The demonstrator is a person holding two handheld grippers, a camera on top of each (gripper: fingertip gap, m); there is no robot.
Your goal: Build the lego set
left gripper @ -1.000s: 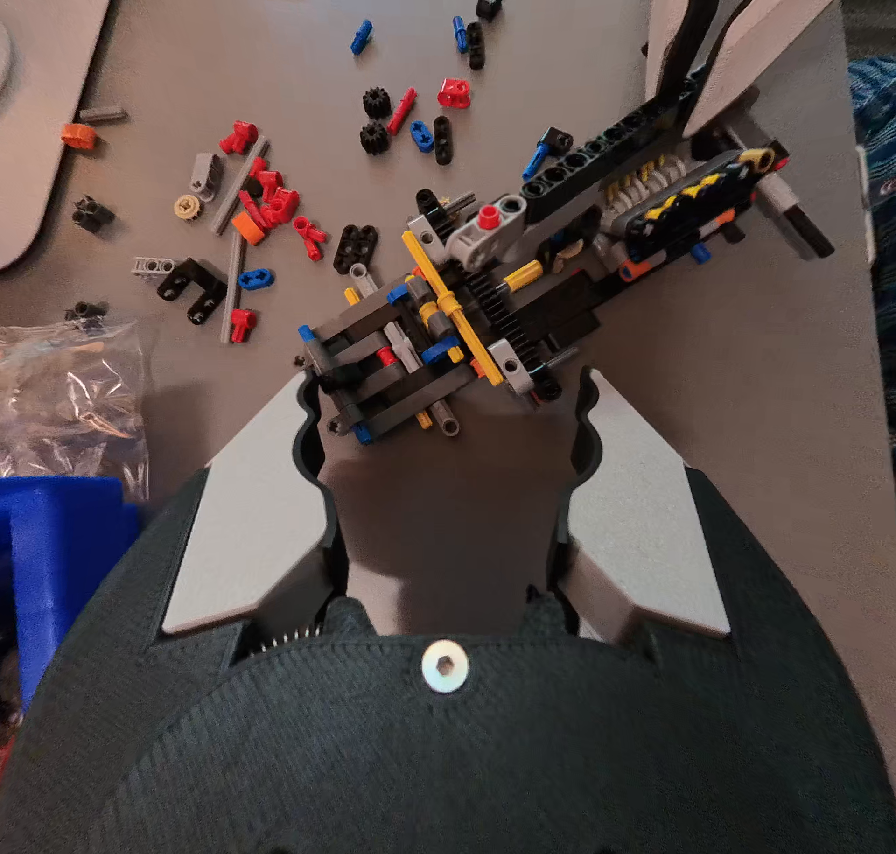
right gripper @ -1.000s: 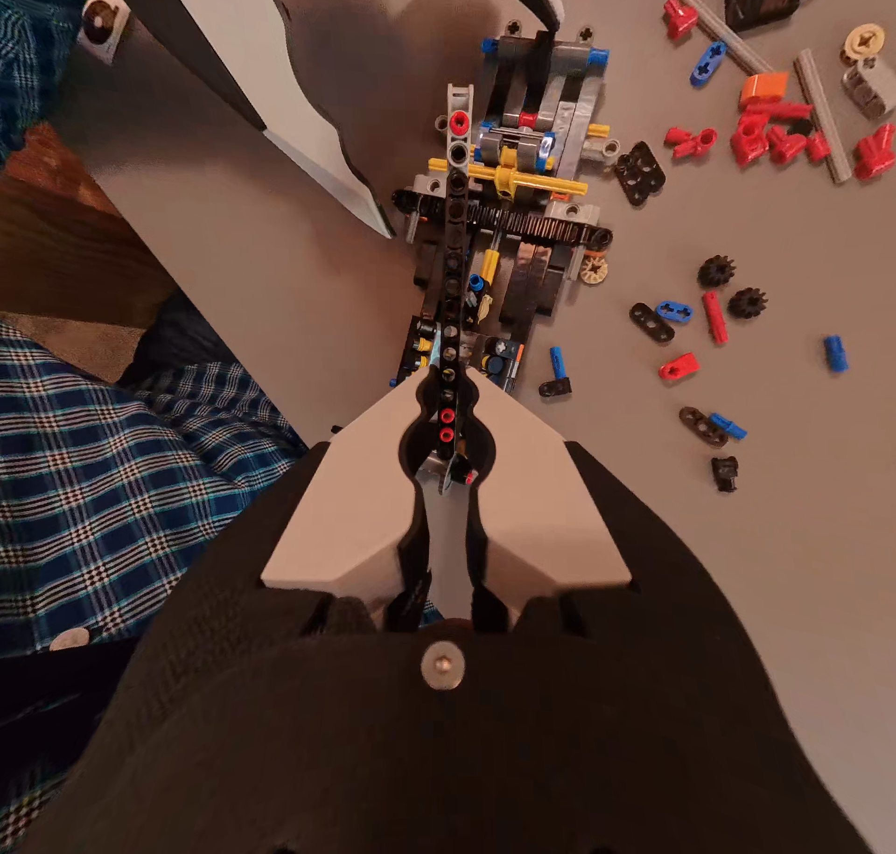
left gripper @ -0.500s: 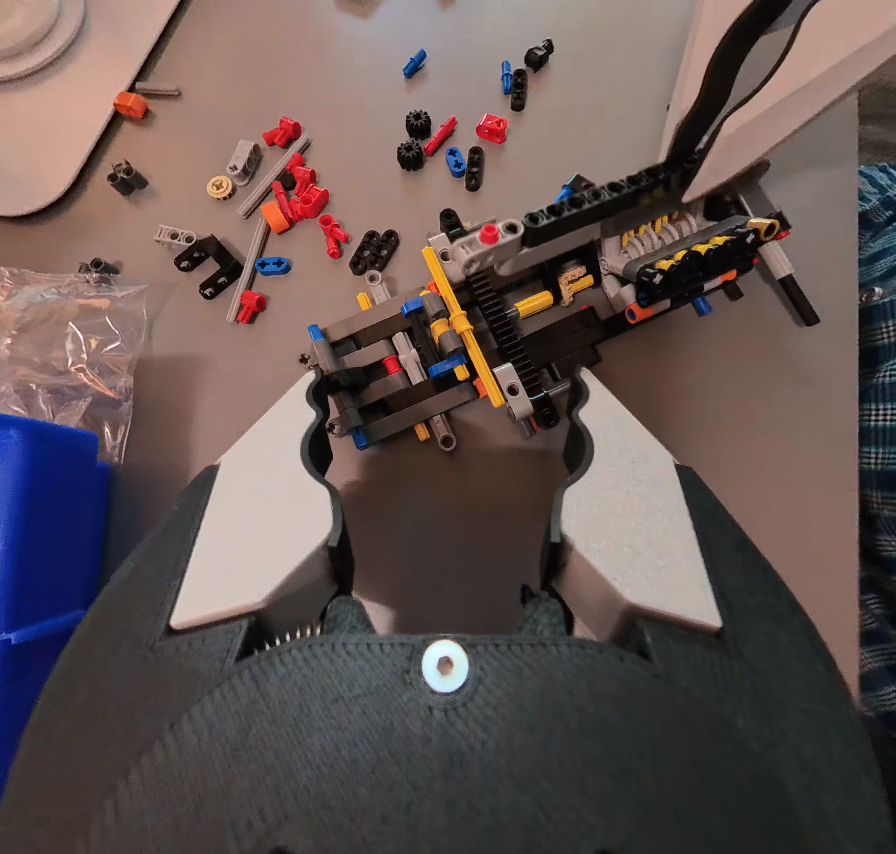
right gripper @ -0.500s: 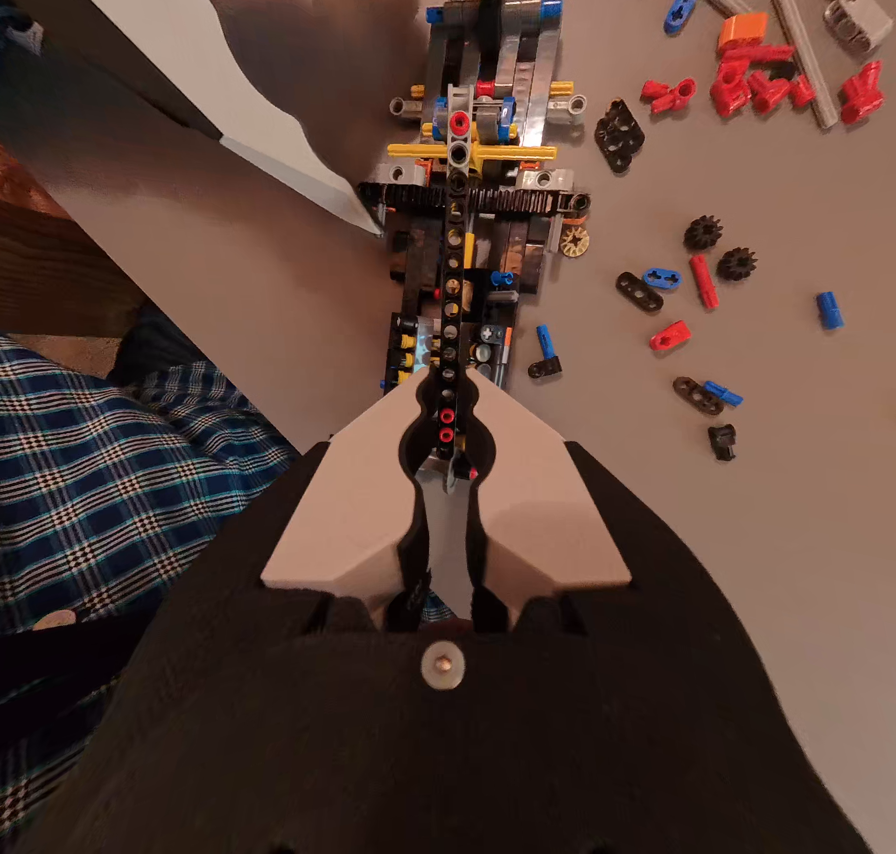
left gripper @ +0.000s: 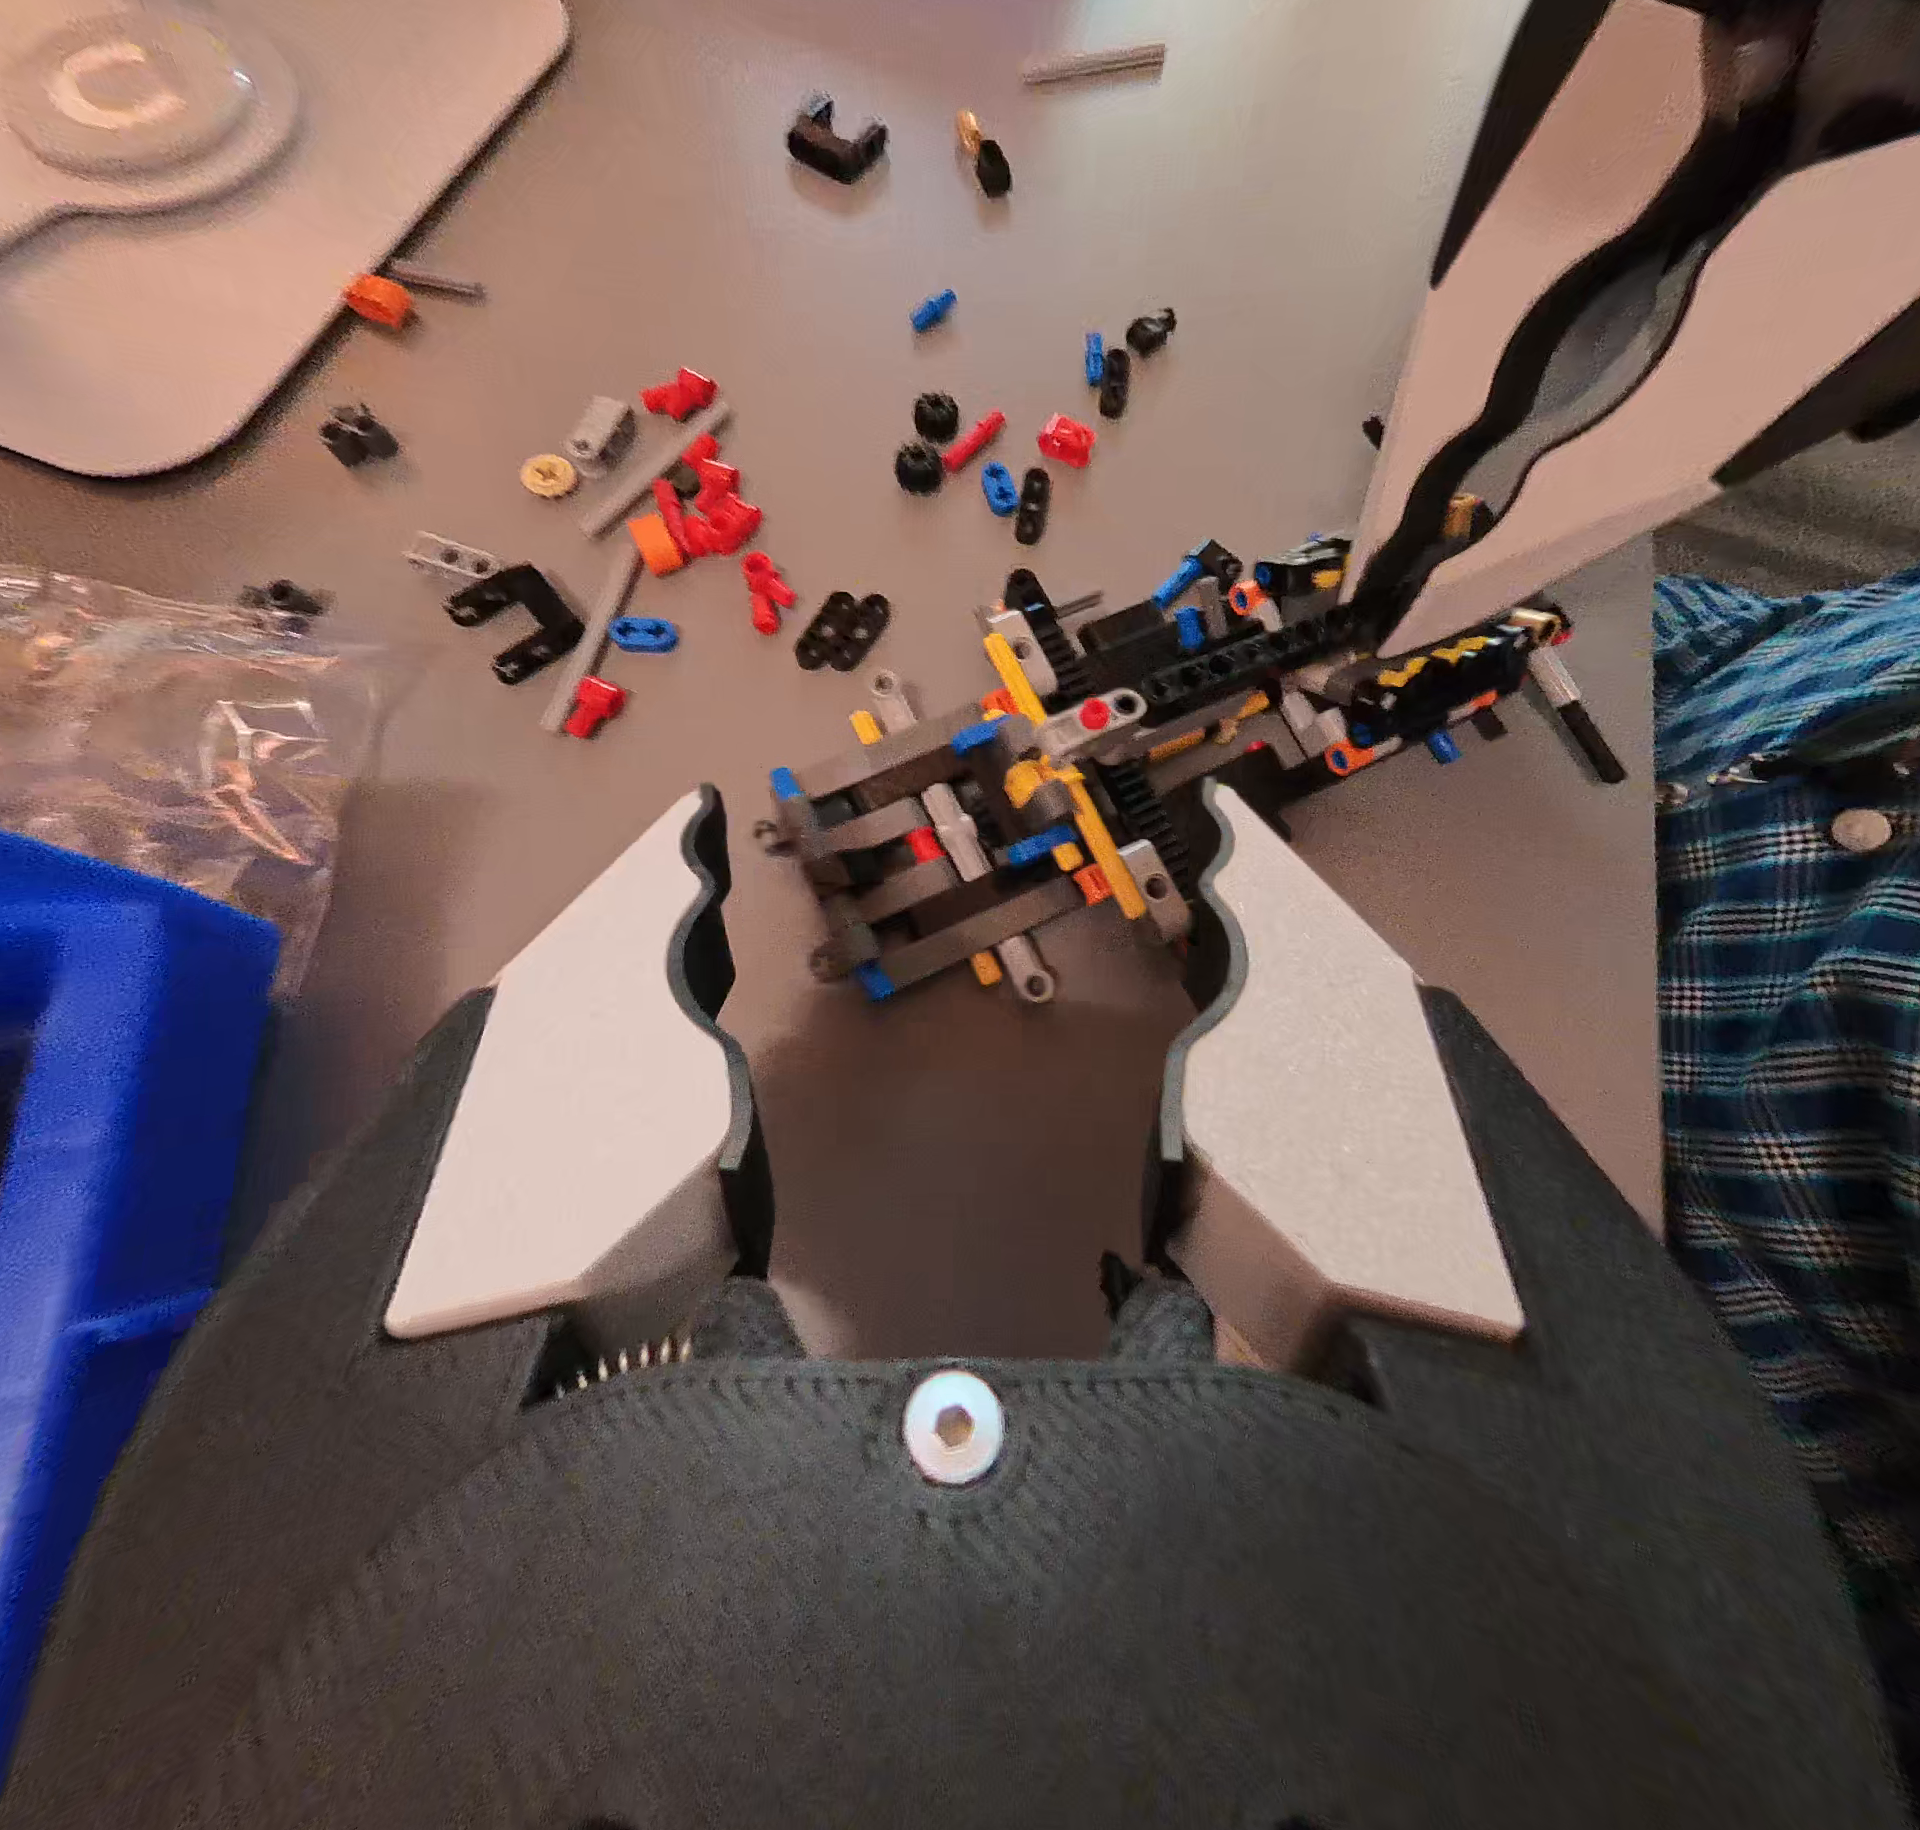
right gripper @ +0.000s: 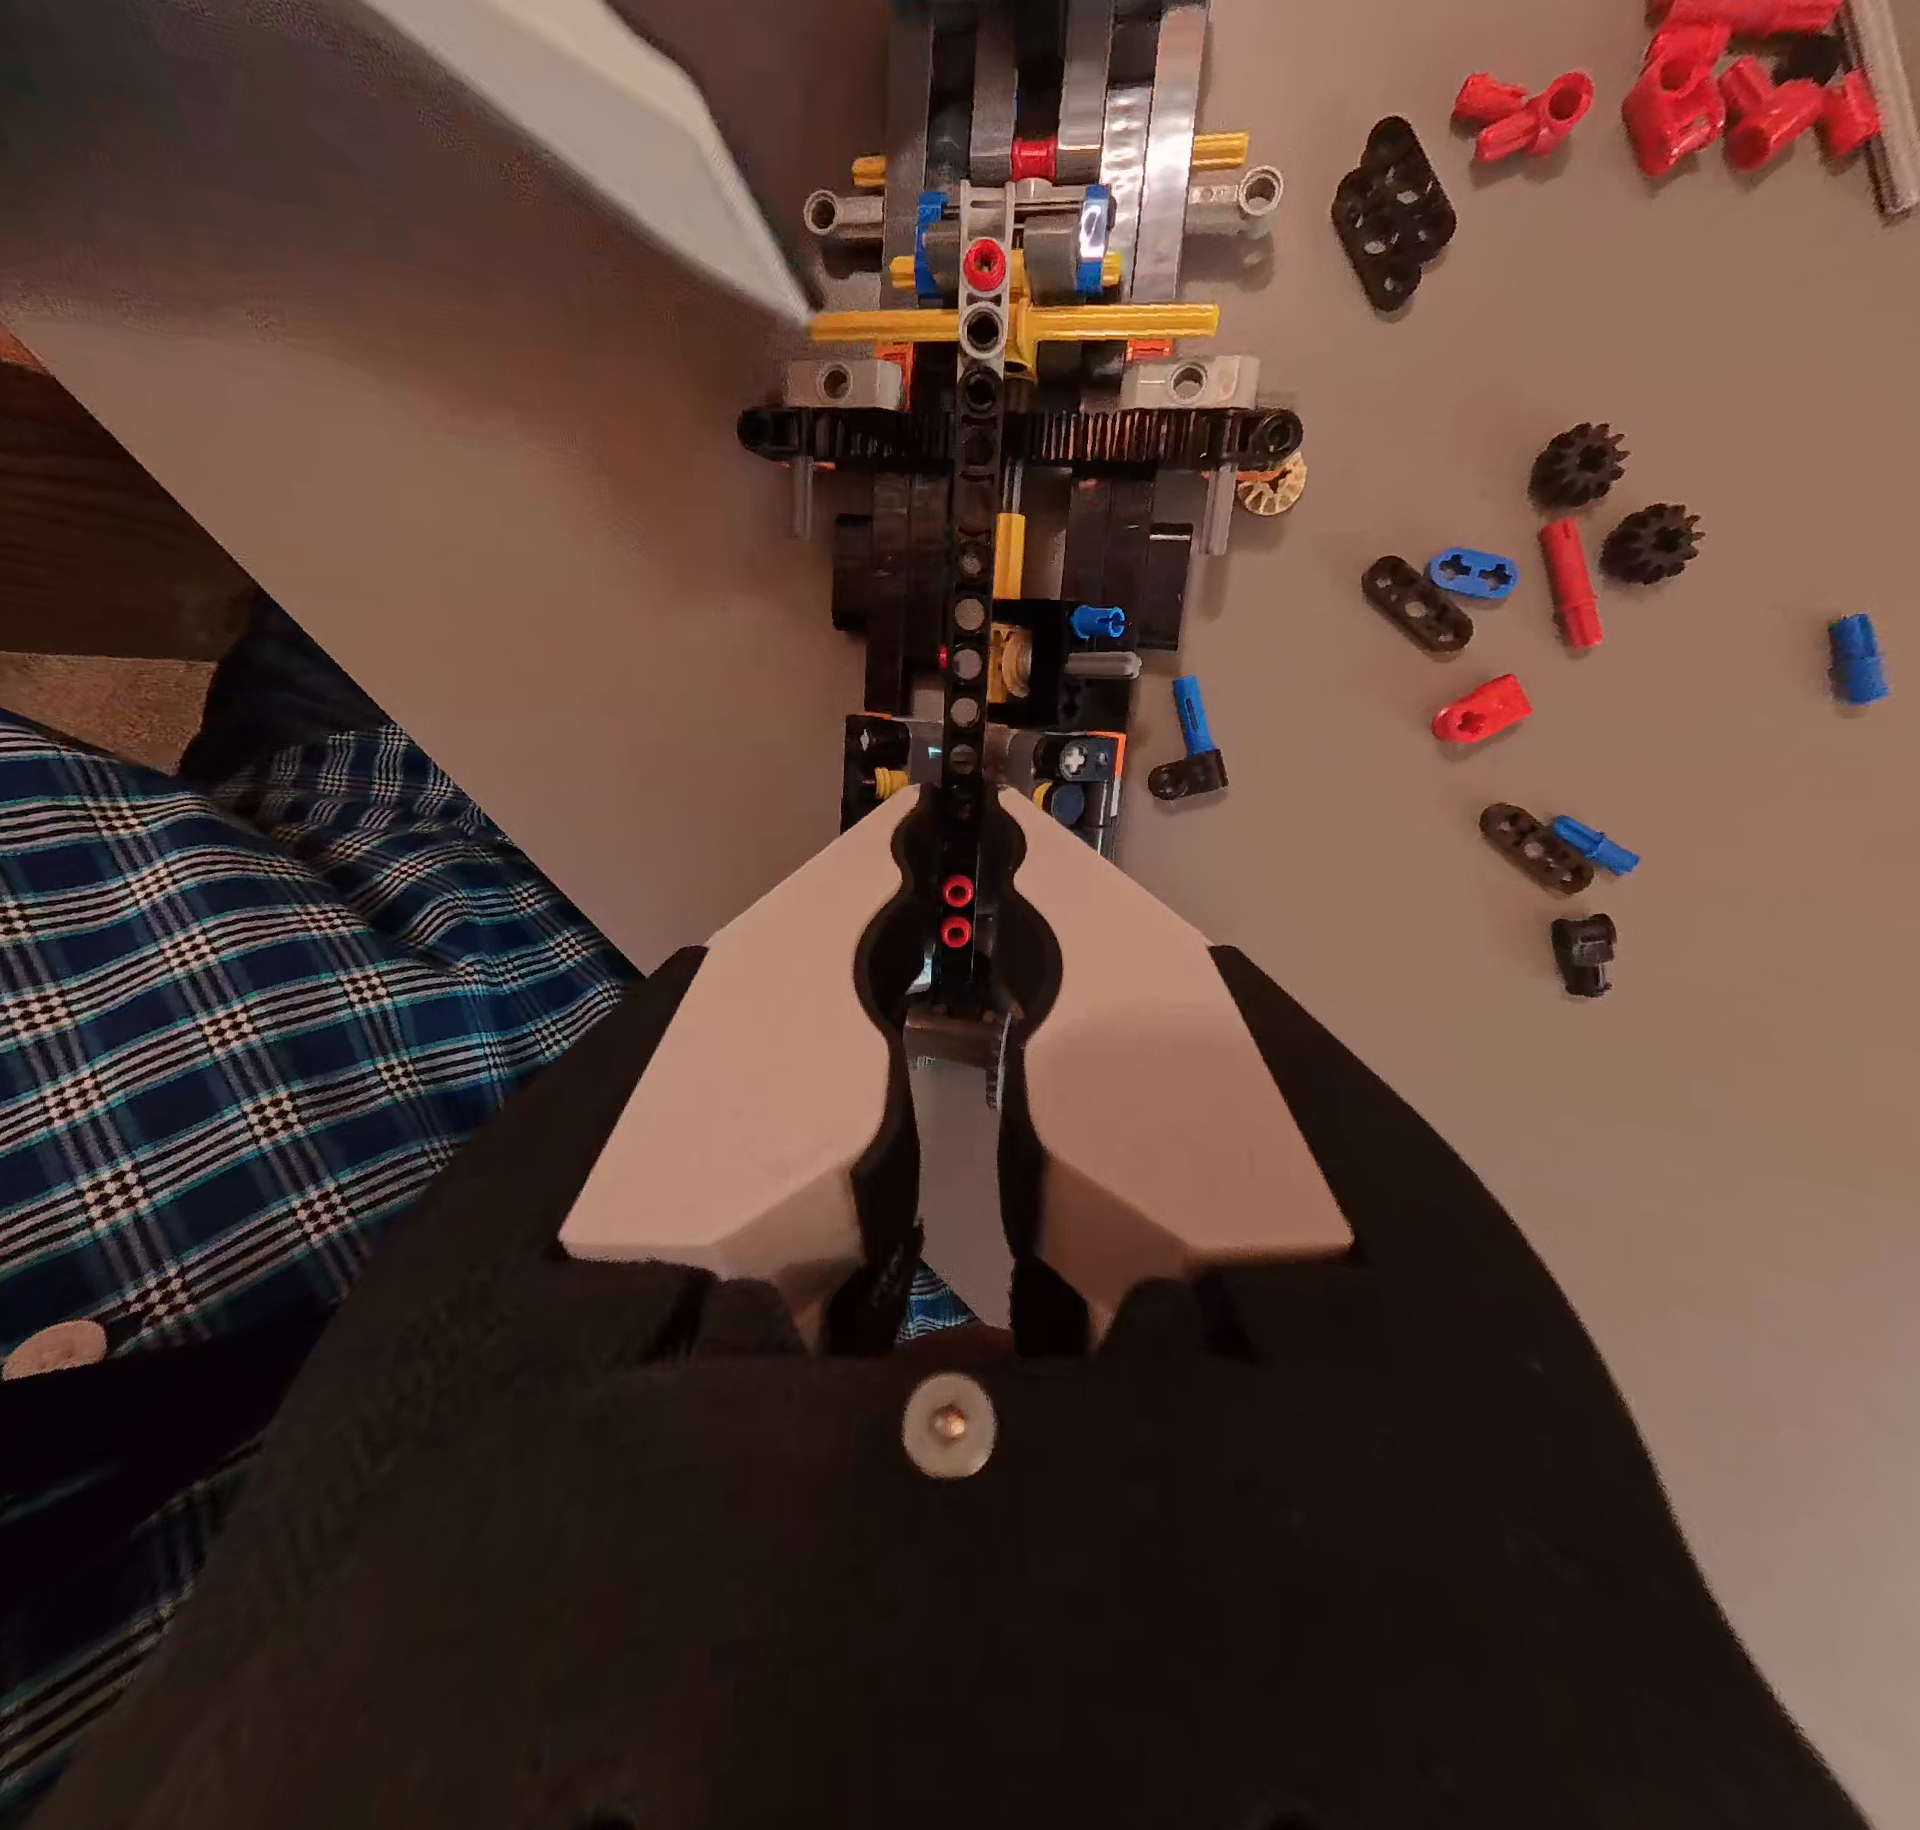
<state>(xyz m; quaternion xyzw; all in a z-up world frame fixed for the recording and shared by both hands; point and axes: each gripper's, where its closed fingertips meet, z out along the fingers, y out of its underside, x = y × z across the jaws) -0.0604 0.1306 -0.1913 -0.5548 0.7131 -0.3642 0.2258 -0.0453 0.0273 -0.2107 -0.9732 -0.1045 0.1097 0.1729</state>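
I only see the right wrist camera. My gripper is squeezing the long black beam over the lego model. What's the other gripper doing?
Observer: The left gripper is open, with one finger on each side of the model's grey front end, not closed on it.
Operator: Besides my black beam, are there pieces I can't see?
Observer: Yes, an orange piece lies at the edge of a grey mat, beyond the red pile.
Operator: Anything else over there?
Observer: A blue bin sits left of the left gripper, with a clear plastic bag behind it.
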